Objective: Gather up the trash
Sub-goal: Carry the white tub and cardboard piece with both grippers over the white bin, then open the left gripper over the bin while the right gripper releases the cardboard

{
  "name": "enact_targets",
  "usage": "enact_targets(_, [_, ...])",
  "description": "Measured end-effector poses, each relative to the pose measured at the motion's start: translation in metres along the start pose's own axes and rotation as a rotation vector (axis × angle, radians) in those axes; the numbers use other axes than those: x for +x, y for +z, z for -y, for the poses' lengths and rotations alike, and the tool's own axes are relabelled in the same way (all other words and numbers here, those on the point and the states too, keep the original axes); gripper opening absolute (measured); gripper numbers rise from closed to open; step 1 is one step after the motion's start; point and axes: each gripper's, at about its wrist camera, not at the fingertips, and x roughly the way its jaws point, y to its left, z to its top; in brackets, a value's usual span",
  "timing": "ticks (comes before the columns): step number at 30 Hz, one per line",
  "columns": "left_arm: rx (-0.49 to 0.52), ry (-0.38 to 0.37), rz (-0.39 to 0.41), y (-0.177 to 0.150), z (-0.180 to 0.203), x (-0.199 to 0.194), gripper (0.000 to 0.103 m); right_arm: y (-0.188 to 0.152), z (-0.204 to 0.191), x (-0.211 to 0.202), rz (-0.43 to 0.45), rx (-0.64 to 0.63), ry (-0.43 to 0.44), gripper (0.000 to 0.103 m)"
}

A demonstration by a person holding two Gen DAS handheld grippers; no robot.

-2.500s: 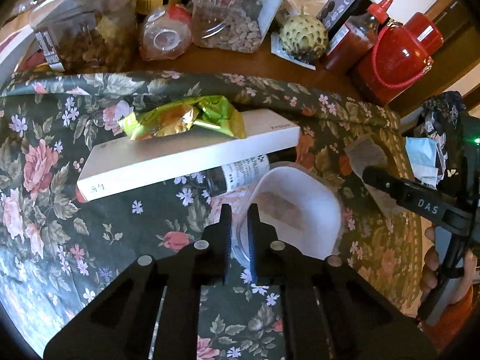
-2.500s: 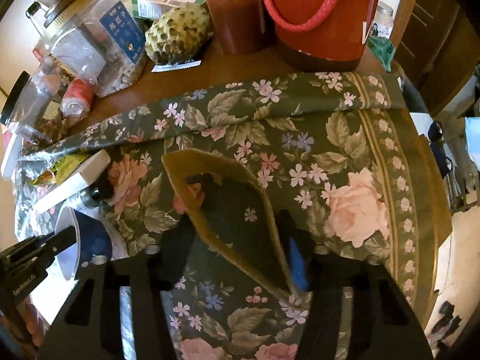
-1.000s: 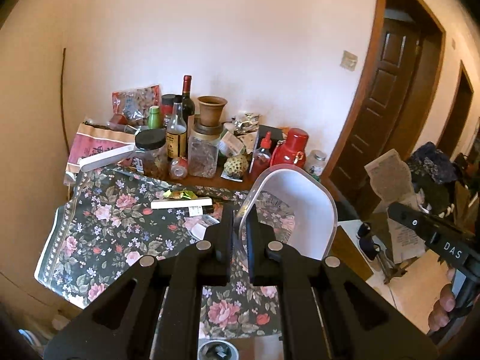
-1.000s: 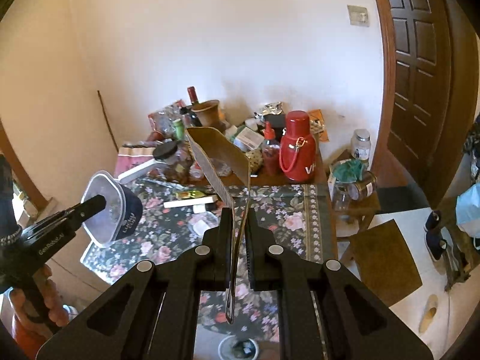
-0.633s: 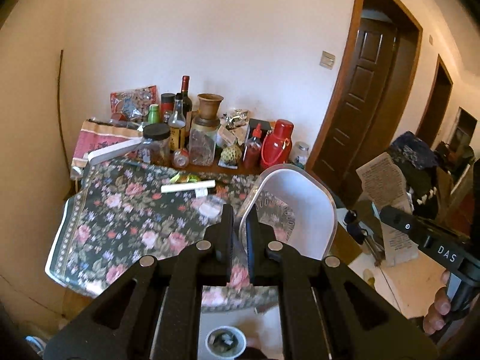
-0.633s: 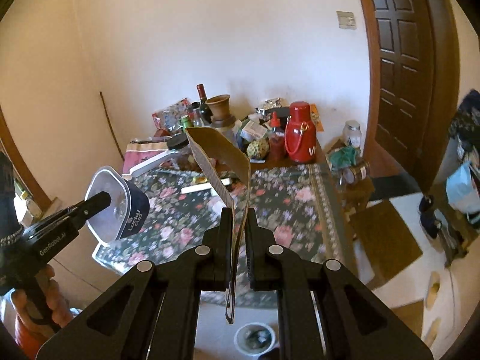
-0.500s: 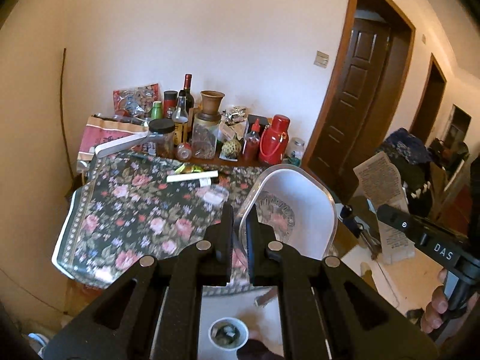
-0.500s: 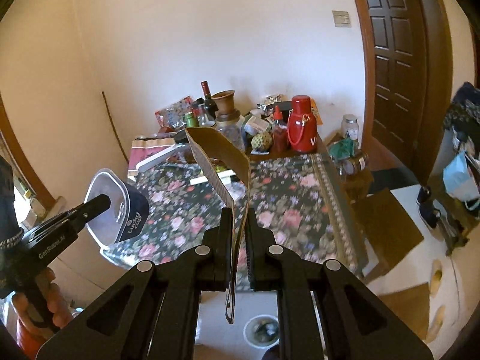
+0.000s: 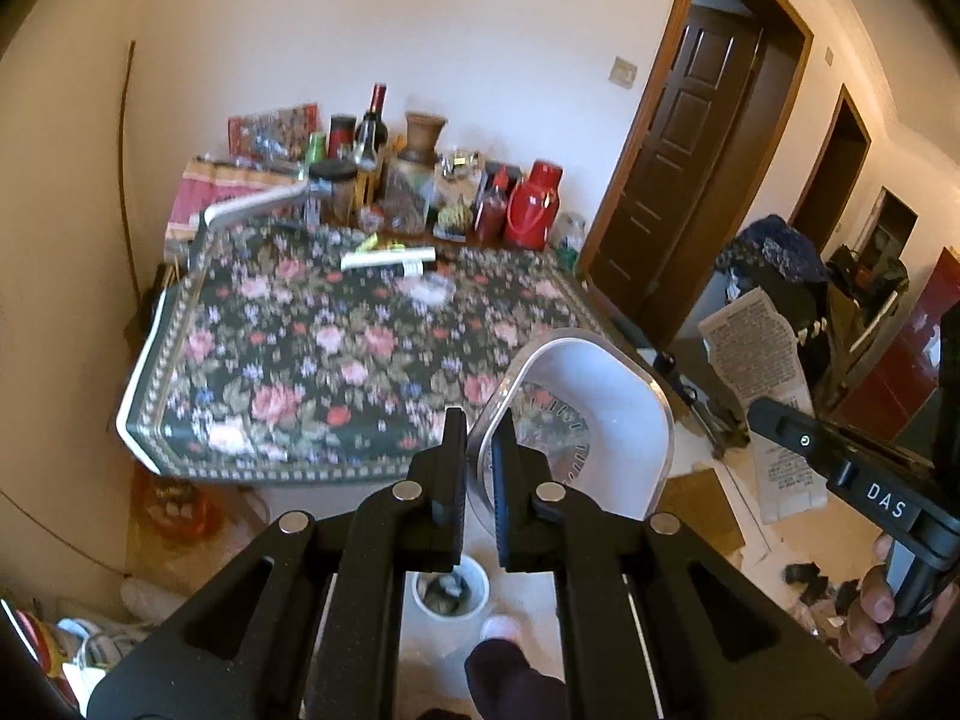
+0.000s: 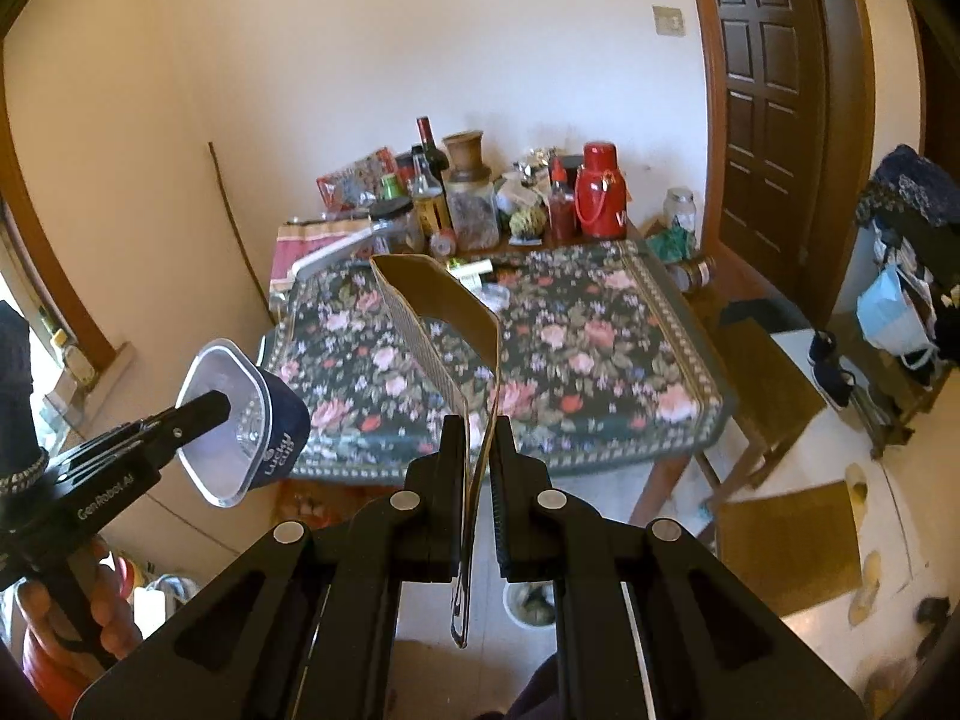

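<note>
**Both pieces of trash lifted clear, bin now below**

Since a second ago the table has dropped away from me and a small white bin has slid into the bottom of both pictures; I have backed off from the cloth with both pieces of trash held.

Left wrist view: my left gripper (image 9: 478, 468) is clamped narrow on the rim of the plastic cup (image 9: 591, 420), which sticks out ahead with its white inside facing me. The bin (image 9: 451, 593) sits on the floor just below the jaws, already part full. A foot and dark trouser leg (image 9: 510, 660) stand right beside it. The floral table (image 9: 336, 348) is well behind, with a white box (image 9: 389, 258) on the cloth. To the right, the other tool carries its printed card.

Right wrist view: my right gripper (image 10: 478, 468) is pinched shut on the folded cardboard sleeve (image 10: 447, 324), whose lower end hangs under the jaws. The bin (image 10: 528, 603) shows just beneath, partly hidden by the tool.

I judge this to be the carry-to-bin step. Next I should bring each piece over the opening and let go. The opening looks small, and the long sleeve may catch its rim; the foot crowds the approach.
</note>
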Motion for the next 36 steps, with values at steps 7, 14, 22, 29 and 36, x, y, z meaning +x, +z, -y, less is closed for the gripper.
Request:
enact_targets(7, [-0.048,0.009,-0.104,-0.026,-0.007,0.03,0.006,-0.026,0.013,0.033,-0.138,0.021,-0.004,0.008])
enact_targets(14, [-0.068,0.064,-0.217,-0.059,-0.009,0.085,0.006,-0.06,0.044,0.084,-0.284,0.033,-0.003,0.008])
enact_targets(22, [-0.088,0.115,-0.359,-0.121,-0.017,0.176,0.006,-0.127,0.088,0.166,-0.492,0.053,-0.004,0.008])
enact_targets(29, [-0.11,0.151,-0.461,-0.19,-0.037,0.26,0.006,-0.198,0.114,0.271,-0.649,0.014,-0.005,0.008])
enact_targets(36, [-0.194,0.2,-0.544,-0.261,-0.077,0.333,0.006,-0.248,0.136,0.367,-0.73,0.094,0.071,0.012])
